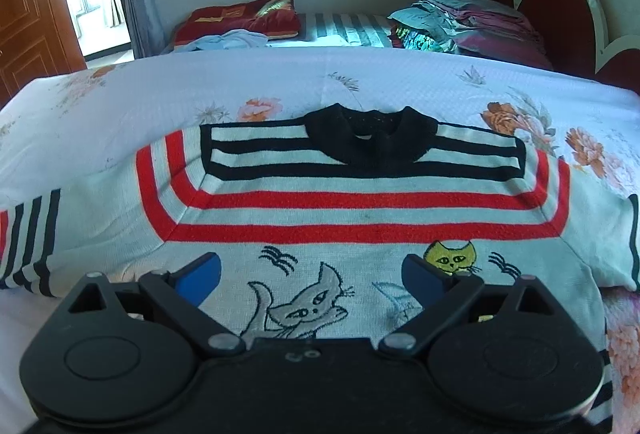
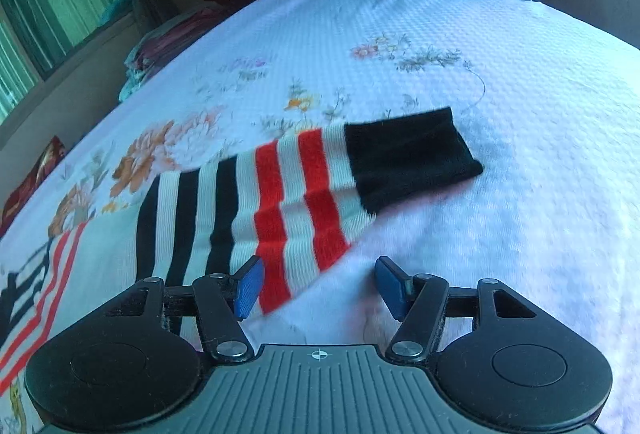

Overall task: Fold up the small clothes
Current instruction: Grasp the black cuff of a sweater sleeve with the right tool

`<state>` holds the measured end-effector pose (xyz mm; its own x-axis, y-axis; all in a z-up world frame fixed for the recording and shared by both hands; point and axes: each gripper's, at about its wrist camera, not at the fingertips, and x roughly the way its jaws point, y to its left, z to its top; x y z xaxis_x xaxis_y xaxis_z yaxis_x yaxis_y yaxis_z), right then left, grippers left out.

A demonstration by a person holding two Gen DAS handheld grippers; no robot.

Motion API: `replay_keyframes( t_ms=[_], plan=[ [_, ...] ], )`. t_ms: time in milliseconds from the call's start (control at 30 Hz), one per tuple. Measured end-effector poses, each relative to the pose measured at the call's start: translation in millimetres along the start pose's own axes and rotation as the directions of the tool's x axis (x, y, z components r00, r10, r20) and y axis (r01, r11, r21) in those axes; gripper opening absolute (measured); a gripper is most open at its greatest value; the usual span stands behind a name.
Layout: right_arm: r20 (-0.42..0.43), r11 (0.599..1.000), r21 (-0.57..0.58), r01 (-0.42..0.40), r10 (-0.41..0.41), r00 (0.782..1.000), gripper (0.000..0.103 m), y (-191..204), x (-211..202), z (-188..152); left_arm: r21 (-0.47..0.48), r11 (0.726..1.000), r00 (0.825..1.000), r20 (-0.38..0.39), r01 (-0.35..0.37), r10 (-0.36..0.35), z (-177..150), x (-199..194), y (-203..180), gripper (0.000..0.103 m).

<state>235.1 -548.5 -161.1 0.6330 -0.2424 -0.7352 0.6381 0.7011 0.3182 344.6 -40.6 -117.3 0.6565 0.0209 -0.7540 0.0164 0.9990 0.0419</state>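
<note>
A small white sweater (image 1: 320, 210) with red and black stripes, a black collar (image 1: 370, 138) and cat pictures lies flat, front up, on the bed. My left gripper (image 1: 312, 274) is open and empty, hovering over the sweater's chest. In the right wrist view the sweater's right sleeve (image 2: 288, 194) stretches out flat, ending in a black cuff (image 2: 408, 158). My right gripper (image 2: 318, 286) is open and empty, just above the sleeve's near edge by the red stripes.
The bed has a white floral bedspread (image 2: 440, 54). A red pillow (image 1: 244, 18), a light blue garment (image 1: 228, 40) and a pile of folded clothes (image 1: 460, 22) lie at the far side. A red headboard (image 1: 560, 2) stands at the right.
</note>
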Motion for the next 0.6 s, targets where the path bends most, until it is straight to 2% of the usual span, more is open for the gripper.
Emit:
replay_keyframes(
  t_ms=[100,133,167,233,333,400,500,600],
  plan=[
    [0.02,0.999,0.036,-0.011,0.01,1.0,0.062,-5.4,9.7,11.1,0.007,1.0,1.0,-0.002,-0.014,0.014,1.6,1.8,-2.7,0.097],
    [0.029,0.999,0.041,-0.008,0.007,1.0,0.057,-6.0,12.0,13.9,0.007,1.0,1.0,-0.003,-0.014,0.014,1.7,2.2,-3.3,0.096],
    [0.036,0.999,0.039,0.002,-0.003,0.999,0.052,-5.3,14.6,16.4,0.009,1.0,1.0,-0.004,-0.01,0.01,2.0,2.5,-4.1,0.096],
    [0.052,0.999,0.036,0.022,-0.024,0.998,0.031,-4.3,17.4,19.8,0.011,1.0,1.0,-0.007,0.009,-0.009,2.6,3.4,-5.1,0.093],
    [0.075,0.999,0.021,0.038,-0.04,0.996,0.015,-1.9,19.1,21.5,0.009,0.999,0.999,-0.016,0.041,-0.041,4.1,5.6,-6.4,0.087],
    [0.1,0.999,0.017,0.034,-0.036,0.994,0.008,-0.2,15.9,22.0,0.011,0.998,0.998,-0.015,0.065,-0.065,5.2,6.6,-7.2,0.085],
    [0.149,1.0,-0.01,0.002,0.0,0.989,0.007,12.4,4.0,24.1,0.007,0.997,0.997,-0.017,0.072,-0.072,7.3,7.4,-7.1,0.085],
    [0.192,0.993,-0.101,-0.056,0.074,0.979,0.007,47.3,-13.7,24.5,0.005,0.997,0.997,-0.011,0.079,-0.079,10.3,5.9,-3.2,0.083]
  ],
)
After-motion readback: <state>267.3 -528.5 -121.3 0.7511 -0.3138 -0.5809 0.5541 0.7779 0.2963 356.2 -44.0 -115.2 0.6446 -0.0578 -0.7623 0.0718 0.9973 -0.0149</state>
